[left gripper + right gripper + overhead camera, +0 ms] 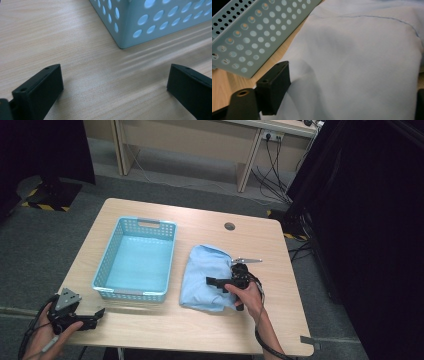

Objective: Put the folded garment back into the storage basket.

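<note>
The right gripper (pixel 216 282) rests on the light-blue cloth (pixel 205 277), jaws spread wide with fabric lying between them and nothing clamped. One jaw presses a shallow crease into the cloth on the side toward the basket. This placement suggests preparation for a pinch on the folded layers, probably to lift them.

The left gripper (pixel 96 316) sits low at the near left corner of the table (pixel 200 330), jaws apart and empty over bare wood. It points at the near corner of the basket (pixel 140 27) without touching it, likely parked clear of the working area.

The cloth lies on the table just beside the basket's right wall, not inside it. It is a pale blue woven garment, loosely folded into a rounded bundle, with a stitched seam (pixel 372 17) running across its upper part. The surface is soft, smooth and lightly wrinkled.

The basket (pixel 165 265) is light blue plastic with perforated walls and stands empty.
</note>
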`<action>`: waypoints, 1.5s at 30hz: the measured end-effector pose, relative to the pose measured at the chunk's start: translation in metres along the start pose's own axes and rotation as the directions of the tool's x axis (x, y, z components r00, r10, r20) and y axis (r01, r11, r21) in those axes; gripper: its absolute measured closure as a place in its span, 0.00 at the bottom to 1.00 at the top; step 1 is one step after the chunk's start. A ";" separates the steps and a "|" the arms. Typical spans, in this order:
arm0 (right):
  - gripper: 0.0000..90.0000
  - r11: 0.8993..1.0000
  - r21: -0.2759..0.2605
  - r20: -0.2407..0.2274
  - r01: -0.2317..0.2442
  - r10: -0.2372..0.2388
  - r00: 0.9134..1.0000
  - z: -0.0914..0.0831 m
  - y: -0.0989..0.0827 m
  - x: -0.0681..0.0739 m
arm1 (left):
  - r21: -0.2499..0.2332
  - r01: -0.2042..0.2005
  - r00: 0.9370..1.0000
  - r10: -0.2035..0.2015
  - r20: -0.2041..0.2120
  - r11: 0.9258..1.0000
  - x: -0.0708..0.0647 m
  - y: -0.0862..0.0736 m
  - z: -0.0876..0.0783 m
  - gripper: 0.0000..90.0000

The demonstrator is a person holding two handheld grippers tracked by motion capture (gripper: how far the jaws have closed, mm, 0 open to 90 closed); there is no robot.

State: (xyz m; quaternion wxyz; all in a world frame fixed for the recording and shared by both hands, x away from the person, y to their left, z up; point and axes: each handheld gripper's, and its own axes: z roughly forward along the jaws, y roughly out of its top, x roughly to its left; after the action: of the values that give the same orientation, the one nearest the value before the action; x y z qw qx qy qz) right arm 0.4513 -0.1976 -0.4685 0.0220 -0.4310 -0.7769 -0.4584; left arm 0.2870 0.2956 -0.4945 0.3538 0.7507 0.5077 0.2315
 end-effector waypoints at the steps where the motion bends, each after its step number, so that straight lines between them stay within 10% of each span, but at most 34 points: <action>1: 0.25 1.000 0.004 -0.003 0.001 -0.001 1.000 0.001 0.000 -0.001 | 0.000 0.000 1.000 0.000 0.000 1.000 0.000 0.000 0.000 0.00; 15: 0.72 0.998 -0.062 -0.050 0.020 -0.023 0.999 -0.003 -0.001 0.004 | 0.000 -0.001 1.000 0.001 0.000 1.000 0.000 0.000 0.000 0.00; 45: 0.80 0.975 -0.207 -0.067 0.078 -0.093 0.993 -0.035 0.021 0.045 | -0.001 -0.001 1.000 0.001 0.000 1.000 0.000 0.000 0.000 0.00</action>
State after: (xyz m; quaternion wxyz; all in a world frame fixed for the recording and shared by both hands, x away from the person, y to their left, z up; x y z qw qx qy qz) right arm 0.4248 -0.1892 -0.4140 -0.0126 -0.3794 -0.7422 -0.5523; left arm 0.2869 0.2957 -0.4945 0.3540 0.7507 0.5073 0.2318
